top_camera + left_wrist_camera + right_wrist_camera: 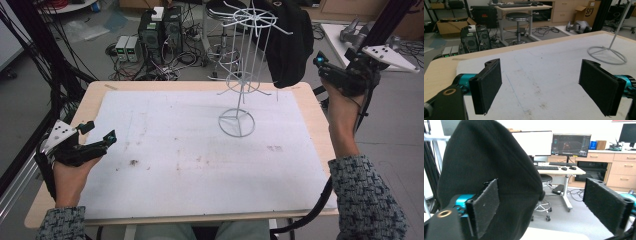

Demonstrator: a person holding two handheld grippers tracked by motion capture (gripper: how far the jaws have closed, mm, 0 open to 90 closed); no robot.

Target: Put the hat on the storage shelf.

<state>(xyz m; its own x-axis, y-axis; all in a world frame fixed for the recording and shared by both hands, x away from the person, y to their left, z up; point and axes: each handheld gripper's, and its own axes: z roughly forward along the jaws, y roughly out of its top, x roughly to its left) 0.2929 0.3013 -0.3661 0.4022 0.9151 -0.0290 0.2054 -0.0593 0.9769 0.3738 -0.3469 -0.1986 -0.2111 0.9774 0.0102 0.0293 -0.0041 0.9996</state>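
Left gripper [102, 141] rests low over the near-left part of the white mat [175, 165], held in the person's left hand [70, 175]. Jaws spread wide, nothing between them; the left gripper view looks along them over bare, stained mat toward the ring base of the rack.

Centre-right: white wire rack [242, 75] stands upright on the mat's far half, thin hooks fanning out in tiers from the pole. Its ring base [607, 53] lies flat on the mat.

Right of the rack's top: a black cap [286, 42] hangs at the upper tier, apparently on one of the hooks; the hook itself is hidden behind the cloth.

Right gripper [325, 67] is raised just beside the cap, at the table's far-right corner. In the right gripper view the jaws stand released and apart, the cap [486, 170] looming close behind the left-hand pad [485, 202]; contact with the fabric cannot be told.

Judgement: cap looks already hung, or about to be taken; either way no grip on it now. Left side idle.
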